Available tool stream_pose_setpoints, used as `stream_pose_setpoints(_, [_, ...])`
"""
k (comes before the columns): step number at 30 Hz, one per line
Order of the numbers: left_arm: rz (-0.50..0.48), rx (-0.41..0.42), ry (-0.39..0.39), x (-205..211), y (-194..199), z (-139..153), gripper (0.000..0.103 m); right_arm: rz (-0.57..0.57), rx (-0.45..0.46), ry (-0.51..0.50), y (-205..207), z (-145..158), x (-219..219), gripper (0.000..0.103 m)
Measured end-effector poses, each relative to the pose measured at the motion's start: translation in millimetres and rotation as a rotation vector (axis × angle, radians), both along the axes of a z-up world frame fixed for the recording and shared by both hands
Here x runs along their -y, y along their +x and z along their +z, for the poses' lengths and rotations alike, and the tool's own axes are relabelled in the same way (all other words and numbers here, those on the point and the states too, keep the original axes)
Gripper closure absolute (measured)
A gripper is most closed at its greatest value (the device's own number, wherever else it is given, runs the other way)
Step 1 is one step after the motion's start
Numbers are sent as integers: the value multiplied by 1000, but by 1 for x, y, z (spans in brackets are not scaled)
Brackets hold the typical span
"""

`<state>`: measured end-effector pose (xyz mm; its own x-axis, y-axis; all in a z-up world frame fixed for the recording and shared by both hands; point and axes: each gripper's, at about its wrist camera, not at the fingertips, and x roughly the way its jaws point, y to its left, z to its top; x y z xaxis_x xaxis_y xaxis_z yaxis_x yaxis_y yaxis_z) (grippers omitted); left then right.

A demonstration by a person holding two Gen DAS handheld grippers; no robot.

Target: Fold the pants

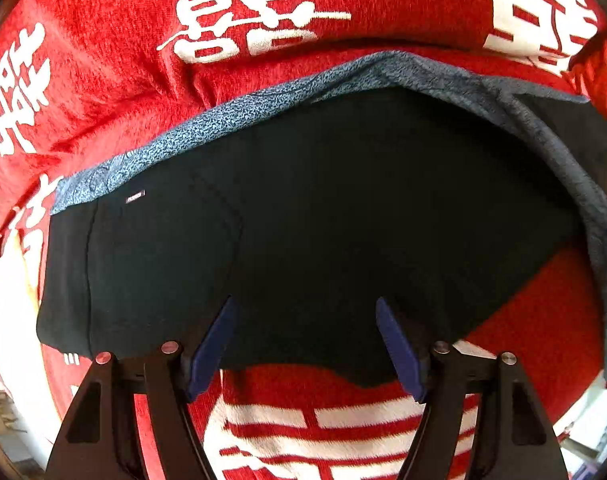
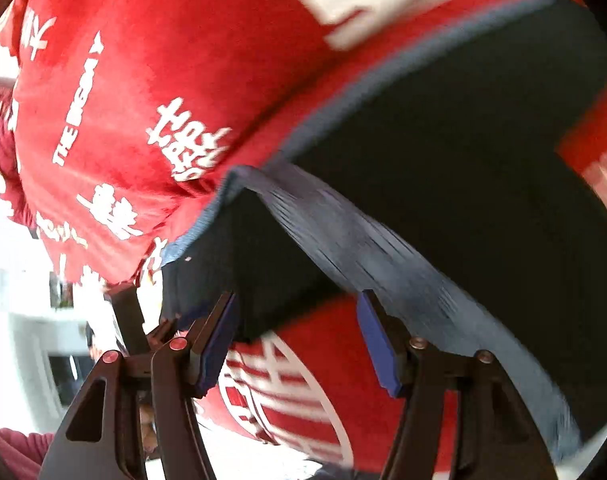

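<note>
Black pants (image 1: 323,216) with a blue-grey fleecy lining (image 1: 207,124) lie on a red blanket (image 1: 103,40) printed with white characters. A small label (image 1: 135,197) shows near the waistband at the left. My left gripper (image 1: 305,308) is open, its blue pads over the near edge of the pants, holding nothing. In the right wrist view the pants (image 2: 443,152) are blurred, with a turned-over lined fold (image 2: 363,248) running down to the right. My right gripper (image 2: 297,300) is open just below that fold, empty.
The red blanket (image 2: 123,80) covers the whole surface. Its edge drops off at the left of the right wrist view, where a bright white room area (image 2: 23,320) shows. A dark gripper part (image 2: 125,312) stands at the left there.
</note>
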<state>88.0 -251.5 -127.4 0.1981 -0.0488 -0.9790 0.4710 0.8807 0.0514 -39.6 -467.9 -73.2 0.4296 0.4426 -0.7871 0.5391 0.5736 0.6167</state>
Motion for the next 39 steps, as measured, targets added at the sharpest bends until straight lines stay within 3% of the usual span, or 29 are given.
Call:
stream_pose_setpoints(4, [-28,-10,-43,1,-11,18,30,-158,-69,4,-85,-12,4,38])
stream_pose_setpoints(8, [-102,-39,-142,4,-20,35,30,-317,-85,-16,-158,-16,16,38])
stream_pose_setpoints(12, [-164,-130,-253,45,-37,41,30,-430,-105,0,-206,-32,35,38])
stream_pose_setpoints(15, [-165,-198,-320,81,-44,38,30,-413,-129,-18,-219,-43,48,38])
stream_pose_setpoints(19, [-152,-270,-345,126,-55,22,30,-388,-122,50,-224,-63,61,38])
stream_pose_setpoints(23, [-142,-321,-328,152,-63,3,30,-370,17,216,-225,-78,74,38])
stream_pose_setpoints(27, [-121,-338,-319,166,-69,-8,30,-371,53,345,-224,-95,81,38])
stream_pose_setpoints(28, [-125,-333,-320,169,-70,-8,31,-374,48,368,-227,-96,83,58])
stream_pose_setpoints(29, [-129,-334,-322,172,-70,-8,46,-381,57,392,-230,-96,83,86])
stream_pose_setpoints(31, [-137,-364,-327,177,-68,-8,78,-404,85,406,-230,-88,88,87])
stream_pose_setpoints(39, [-146,-277,-411,200,-40,48,78,-302,242,333,-160,-11,142,87])
